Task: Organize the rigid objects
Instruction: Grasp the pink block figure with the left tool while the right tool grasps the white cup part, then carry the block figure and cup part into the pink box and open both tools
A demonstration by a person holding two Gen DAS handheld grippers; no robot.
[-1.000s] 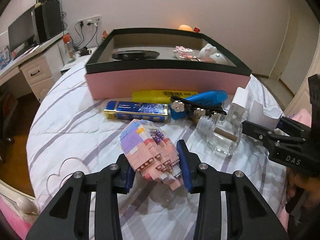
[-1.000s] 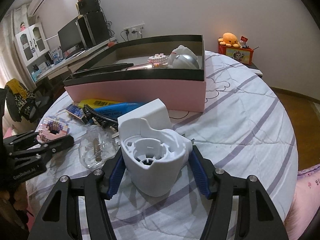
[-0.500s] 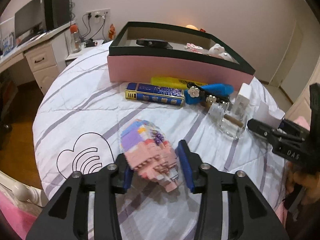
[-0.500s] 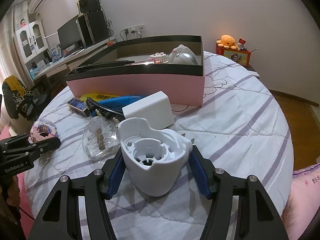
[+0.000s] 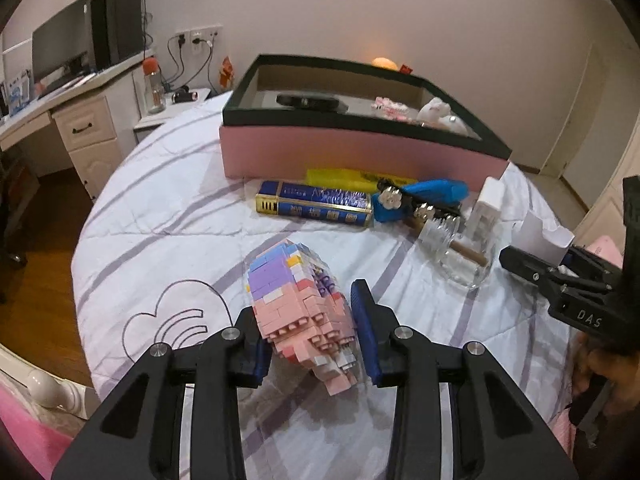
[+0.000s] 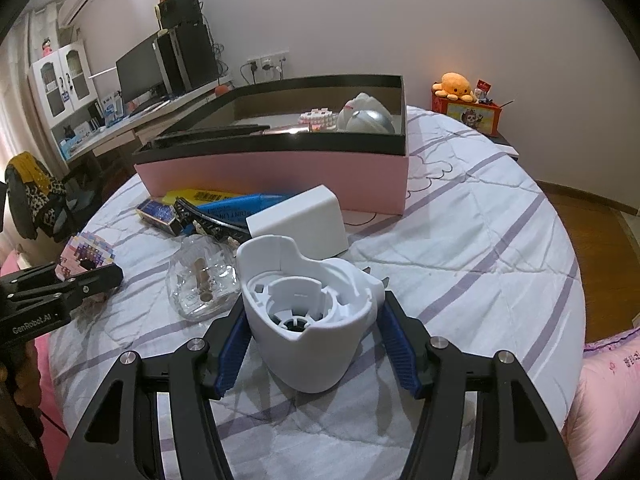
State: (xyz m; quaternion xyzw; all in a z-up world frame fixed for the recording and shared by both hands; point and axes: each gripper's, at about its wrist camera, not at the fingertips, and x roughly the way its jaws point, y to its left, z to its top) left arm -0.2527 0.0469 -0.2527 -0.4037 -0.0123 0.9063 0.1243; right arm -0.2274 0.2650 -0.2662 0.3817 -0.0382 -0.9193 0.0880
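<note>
the left claw (image 5: pixel 311 322) has just been closing and is clamped on the pink brick figure (image 5: pixel 298 300) over the bed (image 5: pixel 168 216). the right claw (image 6: pixel 314 330) grips the white plastic housing (image 6: pixel 308 312), near the pink box (image 6: pixel 280 176). only the right view shows the orange plush octopus (image 6: pixel 456 86).

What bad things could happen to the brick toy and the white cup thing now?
The brick toy sits between the left hand-held gripper pads, which have just been closing; squeezing might pop bricks off. The right pad looks barely touching, so it may slip. The white plastic holder in the right hand-held gripper sits close to the glass bottle, so moving it could bump the bottle.
</note>
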